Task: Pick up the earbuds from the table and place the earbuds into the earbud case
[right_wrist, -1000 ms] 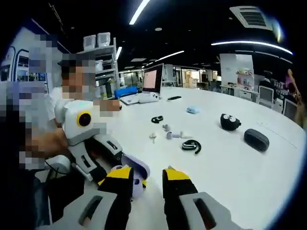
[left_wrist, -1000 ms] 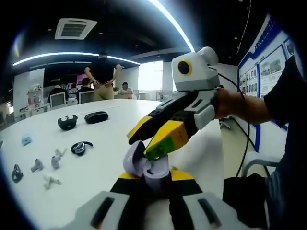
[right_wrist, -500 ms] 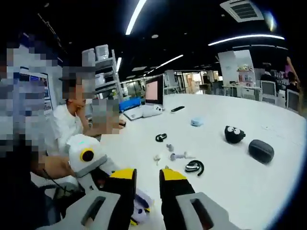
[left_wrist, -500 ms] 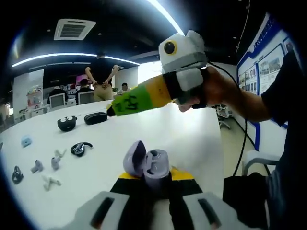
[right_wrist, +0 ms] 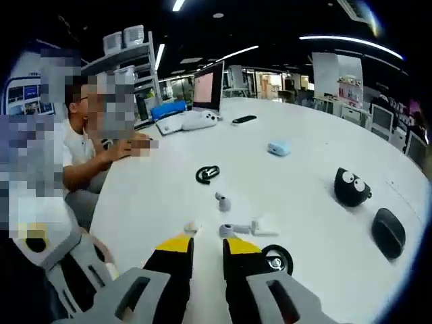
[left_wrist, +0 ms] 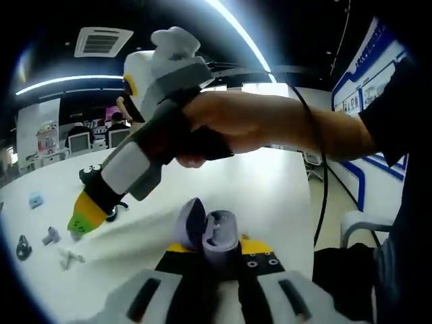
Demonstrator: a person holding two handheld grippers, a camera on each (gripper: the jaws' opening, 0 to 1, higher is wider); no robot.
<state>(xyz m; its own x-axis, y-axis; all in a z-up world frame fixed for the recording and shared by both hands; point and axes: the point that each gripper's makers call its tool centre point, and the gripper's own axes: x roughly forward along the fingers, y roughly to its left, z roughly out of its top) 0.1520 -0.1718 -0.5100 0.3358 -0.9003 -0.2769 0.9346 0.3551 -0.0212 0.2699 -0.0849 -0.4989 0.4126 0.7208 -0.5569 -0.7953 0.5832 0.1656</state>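
Two grippers are in your hands over the white table [right_wrist: 317,169]. In the left gripper view, the right gripper [left_wrist: 84,219] enters from the upper right, gripped by your hand [left_wrist: 229,128], and slants down to the left, its yellow-and-green tip just above the small grey earbuds [left_wrist: 64,246] on the table. From this angle you cannot tell how its jaws stand. To the right, at the bottom centre, the left gripper [left_wrist: 216,253] has its jaws clamped on the lilac earbud case [left_wrist: 209,233], which sits upright with its lid swung open to the left.

In the right gripper view, part of the left gripper [right_wrist: 61,270] shows at the lower left. The right gripper's [right_wrist: 204,246] yellow-tipped jaws stand slightly apart with nothing between them. Just beyond the tips lie loose earbuds [right_wrist: 236,229]; one more earbud [right_wrist: 221,200] lies farther out. A black ear-hook earbud [right_wrist: 207,173] lies beyond those. A second black hooked earbud [right_wrist: 277,258] touches the right jaw's side. Farther right are a pale blue case [right_wrist: 278,148], a black case with eyes [right_wrist: 352,187] and a dark oval case [right_wrist: 389,233].
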